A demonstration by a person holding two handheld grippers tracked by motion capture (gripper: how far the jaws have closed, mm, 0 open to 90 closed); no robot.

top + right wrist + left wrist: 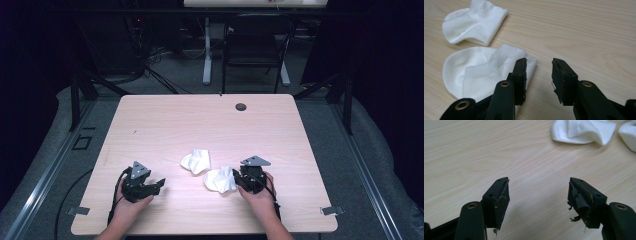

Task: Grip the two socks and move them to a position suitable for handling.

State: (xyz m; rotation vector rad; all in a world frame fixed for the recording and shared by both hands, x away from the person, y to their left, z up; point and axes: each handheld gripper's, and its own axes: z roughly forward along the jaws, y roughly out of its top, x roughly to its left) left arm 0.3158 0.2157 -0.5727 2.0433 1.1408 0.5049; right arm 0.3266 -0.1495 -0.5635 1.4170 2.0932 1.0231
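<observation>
Dark room, pale wood counter (pixel 165 120). 2 white socks: far sock (pixel 196 161) mid-counter, near sock (pixel 220 180) beside right tongs (pixel 539 75), half-open, empty, at cuff. Left tongs (pixel 539 195) wide, empty. Soft, light, limp; pinch ribbed cuff.

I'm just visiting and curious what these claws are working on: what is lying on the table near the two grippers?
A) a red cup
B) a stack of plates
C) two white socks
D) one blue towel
C: two small white socks lie on the wooden table, one just beside the right gripper, whose open jaws hold nothing.
</observation>
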